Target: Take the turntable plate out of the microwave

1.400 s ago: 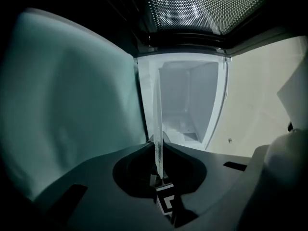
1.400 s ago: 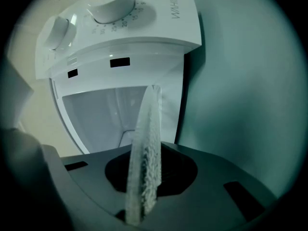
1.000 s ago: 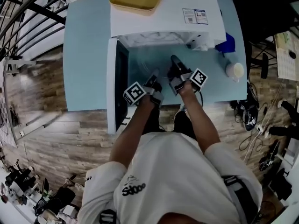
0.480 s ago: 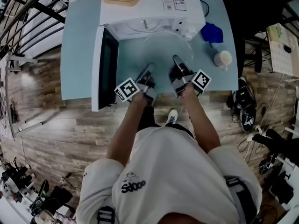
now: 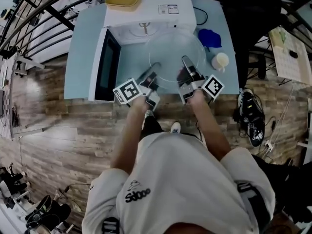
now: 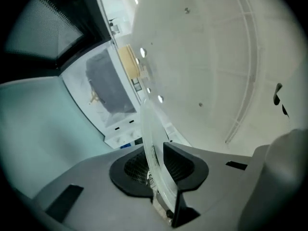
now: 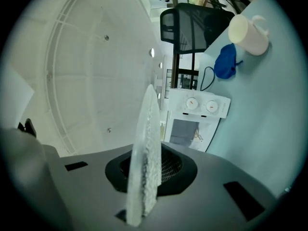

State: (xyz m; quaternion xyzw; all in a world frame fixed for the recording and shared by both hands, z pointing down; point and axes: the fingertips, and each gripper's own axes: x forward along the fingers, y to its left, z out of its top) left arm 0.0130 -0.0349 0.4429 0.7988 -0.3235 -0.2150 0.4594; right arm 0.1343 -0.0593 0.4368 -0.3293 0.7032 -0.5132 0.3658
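The clear glass turntable plate (image 5: 175, 50) hangs out in front of the white microwave (image 5: 146, 11), above the table. My left gripper (image 5: 154, 67) grips its near left rim and my right gripper (image 5: 185, 61) its near right rim. In the left gripper view the plate's edge (image 6: 148, 129) stands between the pads of the left gripper (image 6: 156, 170), whose jaws have just been opening slightly while still holding it. In the right gripper view the rim (image 7: 147, 143) is pinched in the right gripper (image 7: 144, 177). The microwave door (image 5: 105, 65) stands open to the left.
A yellow tray (image 5: 123, 0) lies on top of the microwave. A blue cloth (image 5: 209, 37) and a pale mug (image 5: 220, 61) sit on the light blue table (image 5: 83, 43), right of the plate. Chairs and cables stand on the floor to the right.
Both grippers have drawn back from the microwave's opening toward the person and risen, bringing the glass plate out of the cavity to hang over the table.
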